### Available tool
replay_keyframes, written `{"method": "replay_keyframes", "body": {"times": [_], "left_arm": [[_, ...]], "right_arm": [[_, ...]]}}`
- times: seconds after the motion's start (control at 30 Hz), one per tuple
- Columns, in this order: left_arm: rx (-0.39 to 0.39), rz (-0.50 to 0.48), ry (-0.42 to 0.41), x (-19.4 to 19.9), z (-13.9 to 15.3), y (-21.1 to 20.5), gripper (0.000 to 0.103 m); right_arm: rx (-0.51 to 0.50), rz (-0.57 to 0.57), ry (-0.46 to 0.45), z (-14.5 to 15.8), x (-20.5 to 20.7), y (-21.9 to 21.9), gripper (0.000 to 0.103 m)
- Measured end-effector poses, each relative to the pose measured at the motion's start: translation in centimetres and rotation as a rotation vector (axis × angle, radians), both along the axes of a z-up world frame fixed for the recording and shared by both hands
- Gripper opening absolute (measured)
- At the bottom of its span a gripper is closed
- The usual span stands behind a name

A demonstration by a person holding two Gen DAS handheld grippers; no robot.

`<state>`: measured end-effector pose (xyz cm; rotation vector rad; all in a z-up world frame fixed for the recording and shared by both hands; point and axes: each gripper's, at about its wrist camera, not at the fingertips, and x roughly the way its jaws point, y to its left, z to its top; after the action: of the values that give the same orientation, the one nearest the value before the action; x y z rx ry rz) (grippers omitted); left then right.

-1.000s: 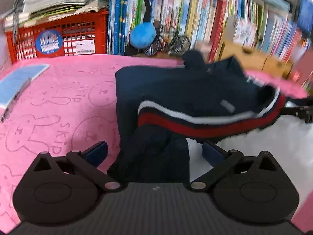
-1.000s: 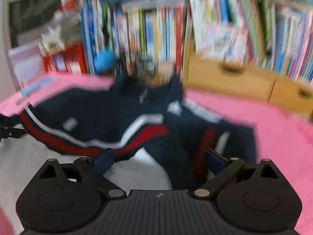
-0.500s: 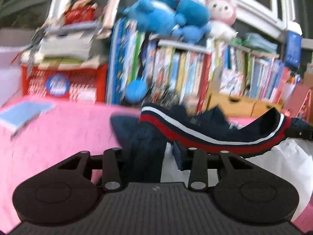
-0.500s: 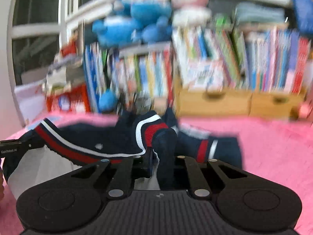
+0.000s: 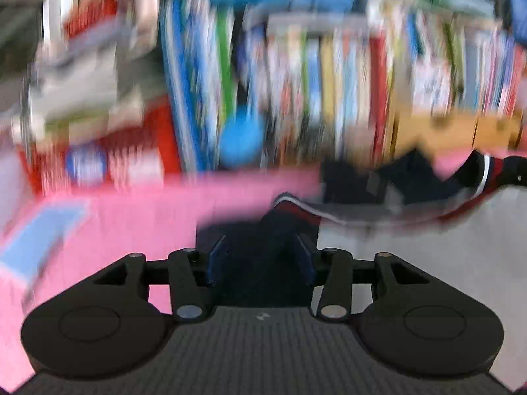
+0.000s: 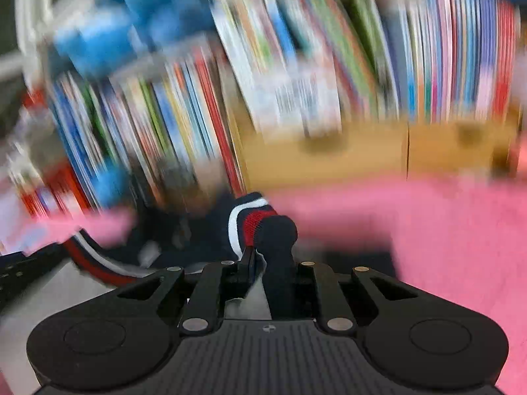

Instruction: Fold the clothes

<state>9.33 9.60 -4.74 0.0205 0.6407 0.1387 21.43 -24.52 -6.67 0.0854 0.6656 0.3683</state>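
Pink surface carries everything; bookshelf behind it is a blurred smear in both views. The navy jacket with its red-and-white hem band hangs between my two hands, hem pulled up off the surface, white lining showing underneath; I judge that's so the bottom edge can be carried over as one fold. Left tongs sit about half apart, opening, navy cloth bunched between the pads, grip looks loose. Right tongs nearly closed, pinching the hem corner tight, widening slightly. Risk: left corner slips.
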Motion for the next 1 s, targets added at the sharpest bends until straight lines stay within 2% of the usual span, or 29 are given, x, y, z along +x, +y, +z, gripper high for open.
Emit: {"method": "replay_keyframes", "body": {"times": [0.1,0.23,0.3,0.37,0.4,0.47,0.5,0.53,0.57,0.6,0.63,0.7,0.73,0.77,0.8,0.83,0.87,0.9,0.97,1.0], "left_arm": [[-0.076,0.02,0.014,-2.5,-1.2,1.7,0.048],[-0.107,0.016,-0.022,-4.9,0.1,2.6,0.049],[-0.12,0.009,-0.067,-5.9,1.2,2.8,0.055],[-0.114,0.009,-0.115,-6.7,2.2,2.9,0.069],[-0.103,0.011,-0.137,-6.8,2.7,2.8,0.071],[-0.096,-0.009,-0.166,-5.7,3.5,2.6,0.086],[-0.096,-0.023,-0.178,-5.0,3.9,2.5,0.091],[-0.105,-0.053,-0.185,-4.0,4.0,2.4,0.103],[-0.125,-0.103,-0.187,-2.6,3.9,2.2,0.103],[-0.147,-0.159,-0.183,-1.1,3.5,2.0,0.103],[-0.156,-0.208,-0.156,0.7,2.8,1.7,0.103],[-0.106,-0.195,-0.02,4.5,0.9,0.6,0.103],[-0.081,-0.168,0.061,6.3,-0.4,0.3,0.103],[-0.088,-0.156,0.104,7.3,-1.4,0.3,0.101],[-0.116,-0.164,0.096,7.5,-1.8,0.5,0.095],[-0.139,-0.175,0.057,7.0,-1.7,0.6,0.067],[-0.155,-0.2,0.014,6.4,-1.1,0.6,0.034],[-0.159,-0.223,-0.024,5.6,-0.3,0.3,0.028],[-0.103,-0.244,-0.115,4.4,1.5,-0.5,0.015],[-0.075,-0.251,-0.159,4.2,2.5,-0.8,0.015]], "right_arm": [[0.036,0.007,-0.004,-0.9,-1.0,-0.8,0.017],[0.077,0.028,-0.067,1.5,-3.6,-2.0,0.017],[0.065,0.038,-0.102,2.7,-4.9,-2.4,0.017],[0.031,0.038,-0.123,3.5,-5.7,-2.5,0.017],[0.011,0.033,-0.129,3.7,-5.8,-2.6,0.02],[0.006,0.023,-0.121,3.7,-5.1,-2.6,0.046],[0.01,0.03,-0.125,3.7,-4.5,-2.4,0.074],[0.014,0.042,-0.132,3.6,-3.8,-2.0,0.092],[0.017,0.053,-0.138,3.5,-3.1,-1.7,0.094],[-0.016,0.057,-0.135,3.2,-2.3,-0.9,0.097],[-0.065,0.058,-0.128,2.7,-1.4,0.0,0.103],[-0.164,0.059,-0.113,1.7,0.3,2.0,0.103],[-0.213,0.059,-0.089,1.0,1.2,2.8,0.1],[-0.225,0.067,-0.064,0.2,1.5,3.2,0.093],[-0.22,0.078,-0.043,-0.6,1.7,3.4,0.057],[-0.193,0.068,-0.045,-0.6,1.3,3.3,0.036],[-0.157,0.049,-0.058,-0.3,0.8,2.9,0.03],[-0.119,0.047,-0.087,0.4,0.0,2.6,0.023],[-0.081,0.056,-0.177,2.5,-1.4,2.5,0.021],[-0.077,0.056,-0.226,3.6,-1.7,2.7,0.021]]}}
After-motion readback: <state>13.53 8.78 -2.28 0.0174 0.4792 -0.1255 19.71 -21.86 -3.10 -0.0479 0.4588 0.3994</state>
